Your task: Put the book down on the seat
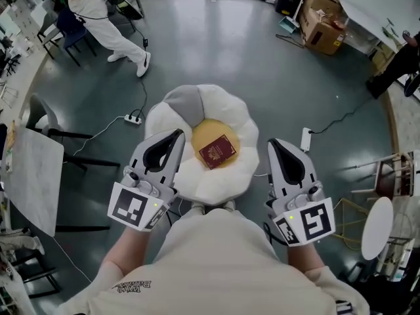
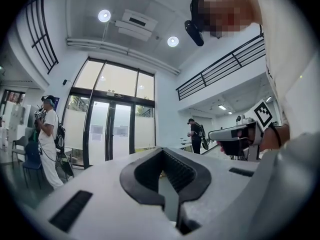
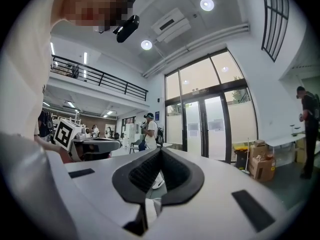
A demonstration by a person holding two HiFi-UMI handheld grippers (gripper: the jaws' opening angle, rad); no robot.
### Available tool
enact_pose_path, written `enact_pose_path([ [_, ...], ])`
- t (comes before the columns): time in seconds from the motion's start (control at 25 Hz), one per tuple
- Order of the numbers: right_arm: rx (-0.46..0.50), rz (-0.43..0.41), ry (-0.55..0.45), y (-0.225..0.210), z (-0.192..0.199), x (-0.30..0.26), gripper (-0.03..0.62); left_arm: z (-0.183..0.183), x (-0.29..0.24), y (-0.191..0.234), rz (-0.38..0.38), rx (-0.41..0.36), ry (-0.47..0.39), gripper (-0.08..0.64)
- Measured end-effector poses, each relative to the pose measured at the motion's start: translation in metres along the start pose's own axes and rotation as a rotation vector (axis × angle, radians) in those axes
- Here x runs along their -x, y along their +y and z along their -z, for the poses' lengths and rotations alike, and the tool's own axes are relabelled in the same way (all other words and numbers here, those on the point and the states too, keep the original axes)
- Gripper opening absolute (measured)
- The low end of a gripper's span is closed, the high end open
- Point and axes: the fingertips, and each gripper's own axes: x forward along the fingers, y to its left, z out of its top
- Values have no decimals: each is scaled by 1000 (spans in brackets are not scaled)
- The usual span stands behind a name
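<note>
Head view: book (image 1: 217,151) lies flat on seat (image 1: 223,184); left gripper (image 1: 176,136) and right gripper (image 1: 274,144) closed, empty (held clear, so placement looks done).

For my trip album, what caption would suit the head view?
Red book lies on the flower-shaped seat; left gripper and right gripper hover shut and empty beside it.

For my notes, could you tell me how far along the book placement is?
Done: the dark red book lies flat on the yellow centre of the white flower-shaped cushion seat. In hand: nothing; left gripper and right gripper are shut and empty. Left: apparently nothing.
</note>
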Motion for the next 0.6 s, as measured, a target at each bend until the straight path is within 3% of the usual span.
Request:
enact_pose_path([
  [0.6, 25, -23, 21, 6, 6, -16, -2, 7, -3, 1, 3, 3, 30, 3],
])
